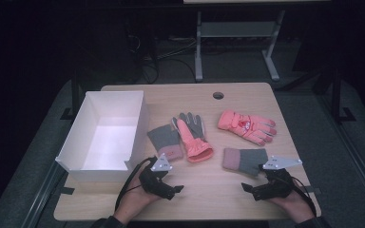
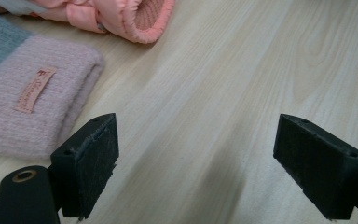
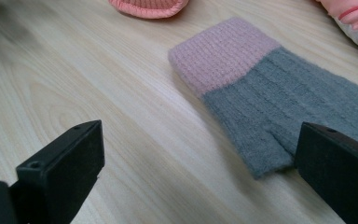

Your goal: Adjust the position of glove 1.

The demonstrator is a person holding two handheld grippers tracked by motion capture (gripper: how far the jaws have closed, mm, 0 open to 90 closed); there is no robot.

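Note:
Several gloves lie on the wooden table (image 1: pixel 204 190). A grey knit glove with a pink cuff (image 1: pixel 165 141) lies next to a salmon ski glove (image 1: pixel 192 135). Another salmon ski glove (image 1: pixel 247 126) lies to the right, and a second grey knit glove (image 1: pixel 245 160) sits in front of it. My left gripper (image 1: pixel 177 190) rests near the front edge, open, jaws wide over bare wood (image 2: pixel 196 154), the pink cuff (image 2: pixel 28 102) to its left. My right gripper (image 1: pixel 247 188) is open too, with the grey knit glove (image 3: pixel 279 102) just ahead of its right jaw.
A white open box (image 1: pixel 107 135) stands at the table's left side. A cable hole (image 1: pixel 218 95) sits near the far edge. Behind the table is a dark floor with cables and a metal desk frame (image 1: pixel 237 42).

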